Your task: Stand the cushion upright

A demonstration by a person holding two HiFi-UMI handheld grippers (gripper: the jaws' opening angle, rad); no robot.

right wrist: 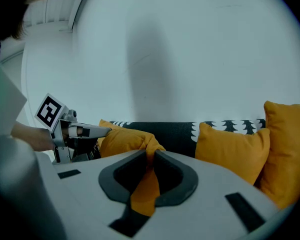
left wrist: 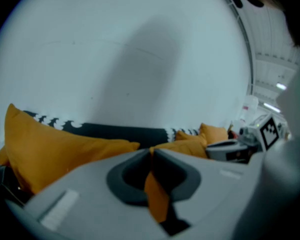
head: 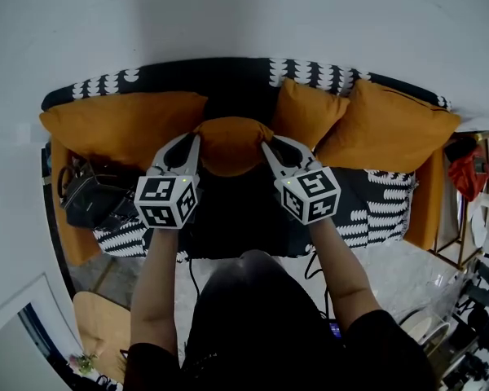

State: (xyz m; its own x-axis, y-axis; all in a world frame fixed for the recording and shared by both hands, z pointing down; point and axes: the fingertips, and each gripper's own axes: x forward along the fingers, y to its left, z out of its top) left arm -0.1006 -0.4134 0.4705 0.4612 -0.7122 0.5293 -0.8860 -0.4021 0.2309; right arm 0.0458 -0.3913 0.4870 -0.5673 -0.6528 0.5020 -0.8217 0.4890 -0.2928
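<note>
Arms fwd, L hand-held gripper (head: 196,139), R hand-held gripper (head: 266,145) pinching cushion (head: 231,147)

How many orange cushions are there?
4. Left cushion at the sofa's left end; held cushion in the middle, pinched by left gripper and right gripper; small cushion right of it; right cushion at the right end. Orange sofa sides might be more.

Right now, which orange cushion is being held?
The small middle cushion: the left hand-held gripper and right hand-held gripper pinch its two ends. The other cushions rest untouched.
</note>
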